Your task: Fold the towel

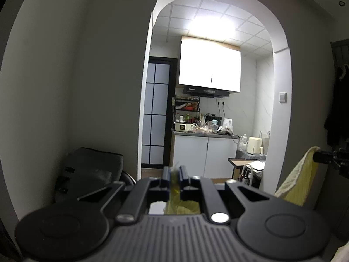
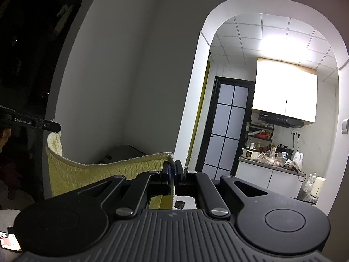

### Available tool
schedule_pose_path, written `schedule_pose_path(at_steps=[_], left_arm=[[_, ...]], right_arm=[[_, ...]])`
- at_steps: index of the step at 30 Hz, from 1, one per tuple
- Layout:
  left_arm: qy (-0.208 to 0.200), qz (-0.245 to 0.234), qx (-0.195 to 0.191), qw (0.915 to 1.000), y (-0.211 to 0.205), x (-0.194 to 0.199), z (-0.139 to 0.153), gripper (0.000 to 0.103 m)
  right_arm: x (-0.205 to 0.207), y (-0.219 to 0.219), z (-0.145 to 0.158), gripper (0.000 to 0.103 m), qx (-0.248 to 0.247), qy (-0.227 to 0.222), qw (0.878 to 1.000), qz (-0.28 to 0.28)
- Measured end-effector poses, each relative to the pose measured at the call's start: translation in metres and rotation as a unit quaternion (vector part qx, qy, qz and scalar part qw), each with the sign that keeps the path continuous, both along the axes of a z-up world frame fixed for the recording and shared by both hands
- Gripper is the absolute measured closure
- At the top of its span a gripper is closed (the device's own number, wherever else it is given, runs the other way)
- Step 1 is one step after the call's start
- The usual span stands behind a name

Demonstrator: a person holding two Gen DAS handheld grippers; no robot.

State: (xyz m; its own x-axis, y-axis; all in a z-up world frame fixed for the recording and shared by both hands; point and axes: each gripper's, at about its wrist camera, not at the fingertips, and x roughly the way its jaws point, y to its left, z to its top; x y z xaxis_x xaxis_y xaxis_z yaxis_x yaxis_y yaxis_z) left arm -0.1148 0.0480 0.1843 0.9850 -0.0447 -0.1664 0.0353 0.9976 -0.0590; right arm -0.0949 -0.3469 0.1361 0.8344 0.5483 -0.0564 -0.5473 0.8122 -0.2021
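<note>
While both grippers (image 1: 173, 175) (image 2: 171, 171) are pinching towel (image 2: 104, 172) corners mid-frame, you're holding it up, needing to bring corners together next.

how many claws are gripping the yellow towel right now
2. The left claw pinches one top corner of the towel; the right claw pinches the other, so the cloth hangs between them. Its lower part is hidden behind the claw bodies.
</note>
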Motion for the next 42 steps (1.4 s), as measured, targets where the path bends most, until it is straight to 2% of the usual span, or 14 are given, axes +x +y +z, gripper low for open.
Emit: schedule_pose_path(at_steps=[8, 19, 26, 33, 42], left_arm=[[0.028, 0.005, -0.003, 0.9996, 0.004, 0.032, -0.013, 0.095], [0.085, 0.003, -0.008, 0.9963, 0.009, 0.122, -0.044, 0.095], [0.103, 0.000, -0.006, 0.9947, 0.012, 0.166, -0.055, 0.095], [0.140, -0.006, -0.009, 0.9901, 0.013, 0.210, -0.088, 0.095], [0.177, -0.005, -0.013, 0.9841, 0.018, 0.247, -0.119, 0.095]], right_arm=[[0.030, 0.003, -0.014, 0.099, 0.002, 0.026, 1.000, -0.001], [0.114, 0.015, -0.050, 0.099, 0.008, 0.083, 0.996, -0.014], [0.158, 0.018, -0.060, 0.099, 0.001, 0.101, 0.995, -0.022], [0.198, 0.020, -0.086, 0.099, -0.012, 0.134, 0.990, -0.030], [0.237, 0.023, -0.124, 0.099, -0.022, 0.180, 0.983, -0.036]])
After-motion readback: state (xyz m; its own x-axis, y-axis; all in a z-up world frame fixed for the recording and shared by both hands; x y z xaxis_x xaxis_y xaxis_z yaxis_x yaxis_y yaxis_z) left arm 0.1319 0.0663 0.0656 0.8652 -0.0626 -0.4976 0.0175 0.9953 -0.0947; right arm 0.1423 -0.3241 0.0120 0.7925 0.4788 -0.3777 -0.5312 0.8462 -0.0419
